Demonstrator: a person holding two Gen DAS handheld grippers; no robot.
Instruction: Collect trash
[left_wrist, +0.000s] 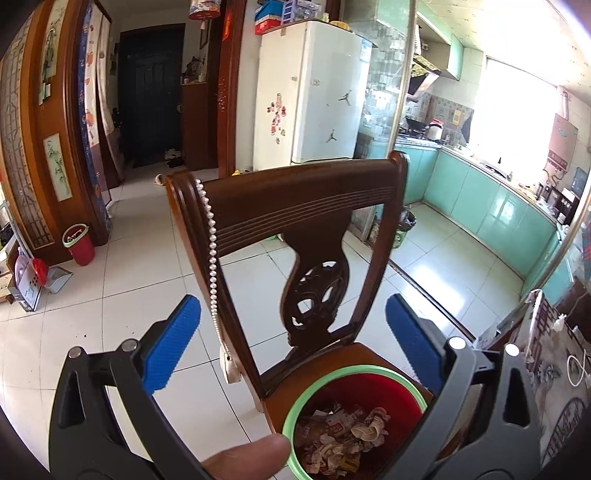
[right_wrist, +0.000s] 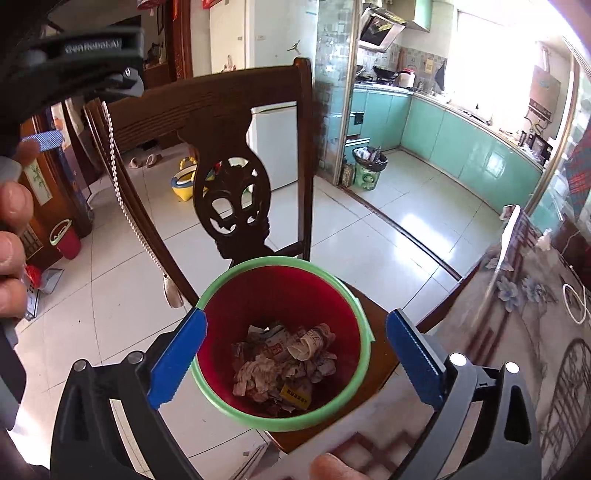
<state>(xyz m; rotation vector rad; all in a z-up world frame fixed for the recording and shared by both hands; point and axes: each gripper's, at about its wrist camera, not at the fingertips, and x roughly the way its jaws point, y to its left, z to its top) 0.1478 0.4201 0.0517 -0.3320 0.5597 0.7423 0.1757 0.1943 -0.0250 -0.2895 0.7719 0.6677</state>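
the red bin (right_wrist: 280, 347) with the pale green rim stands on the seat of a dark wooden chair (right_wrist: 207, 107), close to the seat's front edge, and crumpled paper trash (right_wrist: 284, 365) lies in a loose heap at its bottom. the right gripper (right_wrist: 295, 356) hangs over the bin mouth with its blue pads spread wide, one just outside the rim on each side, nothing between them but the open bin. the left gripper (left_wrist: 293, 341) is also spread wide and empty, pointing past the chair back toward the tiled floor (left_wrist: 110, 314), with the bin low in its view. the main risk looks like a knock: the left pad of the right gripper sits almost against the green rim, and a careless pull away could tip or slide the bin off the seat, since it appears light and near the edge. a string of white beads (right_wrist: 122, 192) hangs down the chair's side post, close enough to snag a finger on a sideways sweep. the flowered tablecloth (right_wrist: 524, 295) at the right crowds that side, so a wide swing there could catch its glossy cover. any remaining trash on the table cannot be made out from these views.
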